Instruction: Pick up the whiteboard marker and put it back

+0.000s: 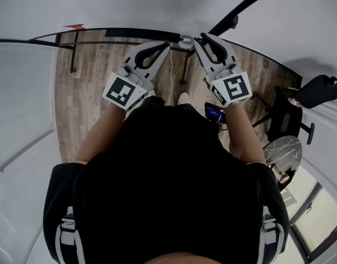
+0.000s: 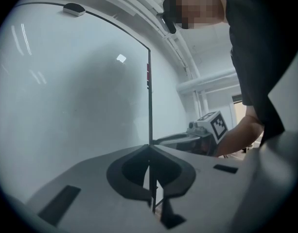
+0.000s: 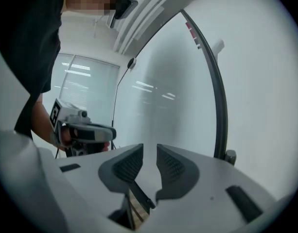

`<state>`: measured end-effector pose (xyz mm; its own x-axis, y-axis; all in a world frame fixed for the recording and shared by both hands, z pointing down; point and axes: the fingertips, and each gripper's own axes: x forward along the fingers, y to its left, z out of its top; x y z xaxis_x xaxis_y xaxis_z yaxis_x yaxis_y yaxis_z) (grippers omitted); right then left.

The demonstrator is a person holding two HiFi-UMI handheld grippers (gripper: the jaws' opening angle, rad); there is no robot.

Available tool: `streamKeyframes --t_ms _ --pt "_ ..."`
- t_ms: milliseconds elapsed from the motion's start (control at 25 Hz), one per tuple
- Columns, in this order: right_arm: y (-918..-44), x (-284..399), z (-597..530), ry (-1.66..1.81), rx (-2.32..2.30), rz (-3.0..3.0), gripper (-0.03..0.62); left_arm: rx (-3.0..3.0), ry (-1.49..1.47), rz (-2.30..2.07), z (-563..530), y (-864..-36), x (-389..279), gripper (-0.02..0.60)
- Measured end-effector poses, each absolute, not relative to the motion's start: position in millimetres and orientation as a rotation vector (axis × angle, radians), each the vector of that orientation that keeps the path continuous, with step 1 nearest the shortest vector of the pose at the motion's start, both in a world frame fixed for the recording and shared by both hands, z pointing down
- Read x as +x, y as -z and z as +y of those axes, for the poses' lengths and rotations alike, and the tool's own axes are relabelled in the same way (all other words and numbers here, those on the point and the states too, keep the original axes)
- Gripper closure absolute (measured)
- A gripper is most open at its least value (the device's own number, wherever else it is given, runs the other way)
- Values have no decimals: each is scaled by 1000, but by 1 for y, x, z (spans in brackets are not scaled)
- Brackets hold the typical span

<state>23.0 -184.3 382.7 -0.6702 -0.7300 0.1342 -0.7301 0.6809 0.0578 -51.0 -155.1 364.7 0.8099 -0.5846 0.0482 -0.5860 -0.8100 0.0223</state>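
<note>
No whiteboard marker shows in any view. Both grippers are held up side by side in front of the whiteboard [image 1: 157, 4]. My left gripper [image 1: 167, 47] has its jaws together, and in the left gripper view [image 2: 149, 147] the pads meet with nothing seen between them. My right gripper [image 1: 197, 39] points at the board beside it. In the right gripper view [image 3: 149, 150] its ribbed pads [image 3: 170, 166] stand apart with an empty gap. Each gripper appears in the other's view: the right gripper [image 2: 207, 130] and the left gripper [image 3: 85, 132].
The board's dark frame [image 3: 218, 96] runs just ahead, with a small fitting [image 3: 230, 157] at its foot. Wood floor [image 1: 91, 92] lies below. An office chair [image 1: 292, 117] and a round marble table [image 1: 283, 152] stand to the right. A cable [image 1: 171, 70] hangs down.
</note>
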Motion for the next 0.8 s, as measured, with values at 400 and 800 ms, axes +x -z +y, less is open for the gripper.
streamKeyframes --t_ms 400,800 --pt "-342 37 -142 -8 1254 -2814 578 2980 -49 -884 -145 -359 -34 578" --pt "-365 37 -128 -43 1267 -2777 592 2983 -59 -843 -134 -360 -27 578"
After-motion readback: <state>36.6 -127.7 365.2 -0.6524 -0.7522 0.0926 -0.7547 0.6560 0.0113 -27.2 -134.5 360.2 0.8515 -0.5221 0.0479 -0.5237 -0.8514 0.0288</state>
